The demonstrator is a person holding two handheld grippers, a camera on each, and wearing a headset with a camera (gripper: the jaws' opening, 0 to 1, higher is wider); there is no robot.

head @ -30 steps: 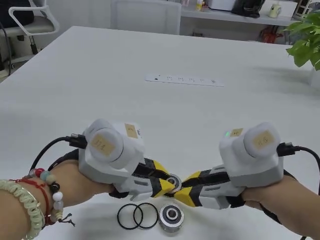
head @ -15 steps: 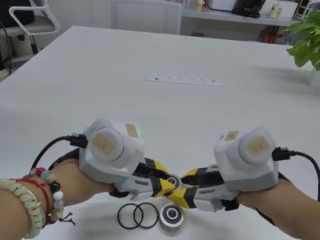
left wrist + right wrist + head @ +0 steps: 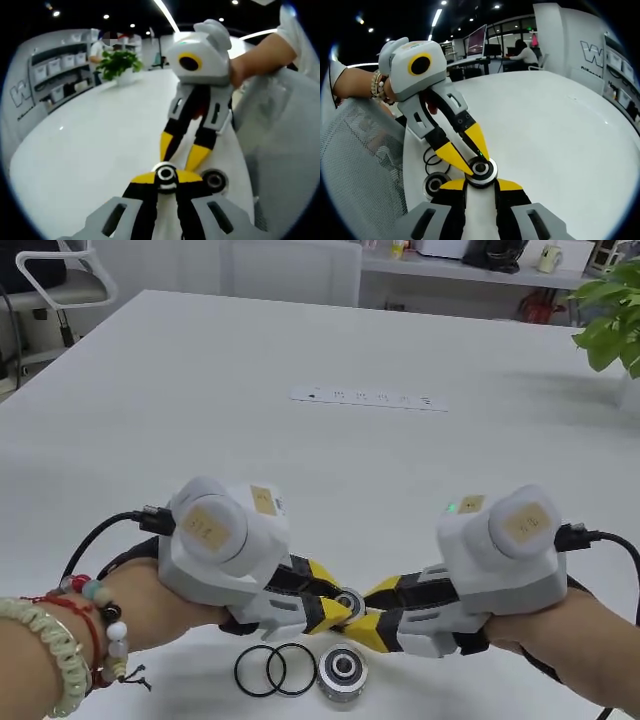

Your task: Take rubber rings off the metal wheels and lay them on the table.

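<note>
**Wheel pinched between two tools, ring not yet off**

Nearest, at 6 o'clock in the head view: two thin black rubber rings (image 3: 276, 671) lying overlapped on the white table (image 3: 300, 490). Just beside them, at their 3 o'clock, a loose silver metal wheel (image 3: 343, 671) lying flat.

Just beyond, toward 12 o'clock, a second silver metal wheel (image 3: 348, 601) held where the two tools meet tip to tip. Pinched from 9 o'clock by the left gripper (image 3: 333, 608), yellow tips pressed onto the wheel's sides, as the left gripper view confirms. Met from 3 o'clock by the right gripper (image 3: 368, 618), jaws a little parted and tips at the wheel's dark rim. Cannot tell through the fisheye whether nipping the rubber or only touching it.

Farther out, at 12 o'clock, a long white power strip (image 3: 367, 398). Farthest, near 2 o'clock, a green leafy plant (image 3: 608, 315).

Probably mid-peel: working a ring off the held wheel. Three ways to go wrong from here:
- Pulling off-axis could twist the smooth wheel out of the left pinch and drop it onto the parts below.
- Letting a stretched ring slip free could flick it well away across the table.
- Crowding the tips so closely risks jaw striking jaw and knocking the hold loose.
</note>
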